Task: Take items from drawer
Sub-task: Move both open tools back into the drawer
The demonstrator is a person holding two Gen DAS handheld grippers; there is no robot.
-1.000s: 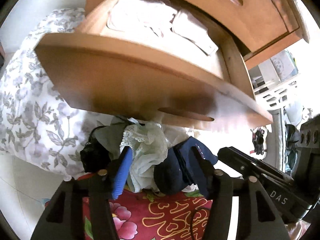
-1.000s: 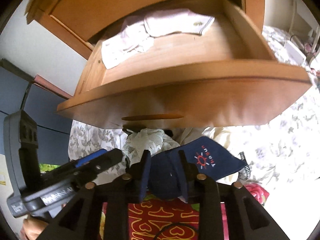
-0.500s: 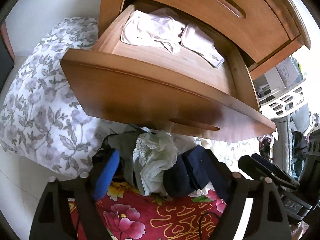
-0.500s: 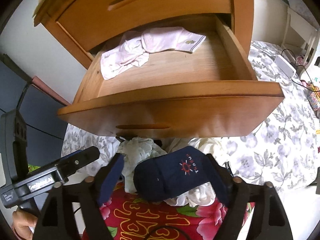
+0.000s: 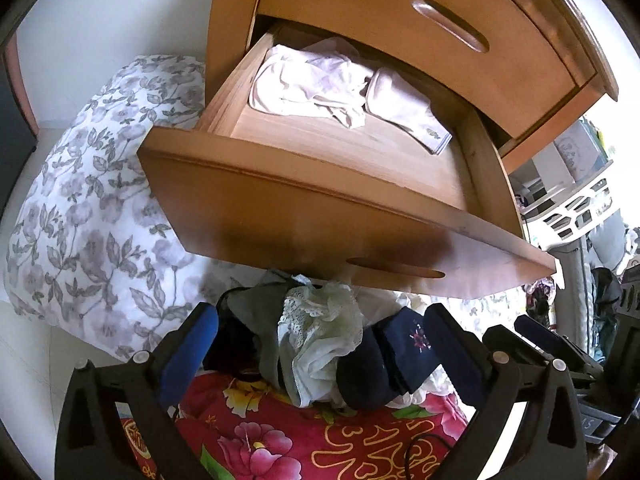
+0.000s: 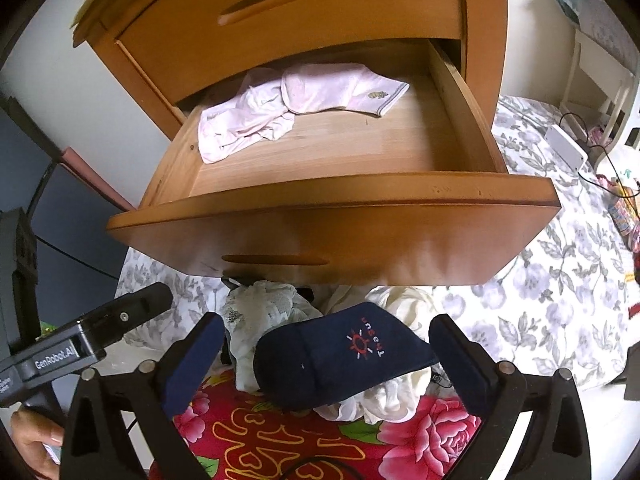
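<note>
Two pale cloths (image 6: 304, 104) lie in the one open drawer (image 6: 332, 200). Both grippers, left (image 5: 320, 344) and right (image 6: 326, 344), open their jaws wider than before, off the navy sock (image 6: 344, 356).

A second ago the right gripper (image 6: 326, 354) was clamped on the navy sock (image 6: 340, 354); its jaws are now opening wide, pads clear, the sock lying loose on the clothes pile below the open drawer (image 6: 332, 236). The left gripper (image 5: 320, 354) has likewise let go of the lace-trimmed garment (image 5: 320, 332), its jaws opening too.
</note>
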